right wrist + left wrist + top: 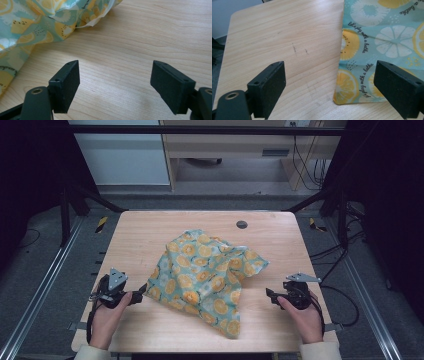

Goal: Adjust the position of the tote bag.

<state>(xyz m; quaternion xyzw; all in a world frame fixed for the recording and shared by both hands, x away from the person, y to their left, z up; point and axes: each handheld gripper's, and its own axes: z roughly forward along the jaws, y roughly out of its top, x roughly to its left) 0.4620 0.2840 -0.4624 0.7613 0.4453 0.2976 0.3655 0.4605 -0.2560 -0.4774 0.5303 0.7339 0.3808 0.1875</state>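
- Worktop [150, 227]: pale wood, carrying one item, with bare board showing on every side of it.
- Cloth [205, 275]: teal fabric printed with orange and lemon slices, lying in a loose rumpled heap near the middle of the worktop, trailing toward the near edge. Folds are overlapping and one pale underside is showing at the right. Judging from this, the handling is only beginning: nothing is being lifted, spread or folded yet, so all of the smoothing or folding is left to do.
- Left claw [141, 291]: resting low at the cloth's left edge, jaws standing wide apart. In the left gripper view the left claw [329, 87] is framing the cloth's [382, 40] near corner, with one jaw over bare wood and the other over the fabric. It is gripping nothing; whether a jaw is brushing the cloth I cannot tell.
- Right claw [270, 294]: sitting just off the cloth's right side, clear of it. In the right gripper view the right claw [115, 82] is gaping wide over bare wood, holding nothing, with the cloth [32, 27] lying ahead and to one side.
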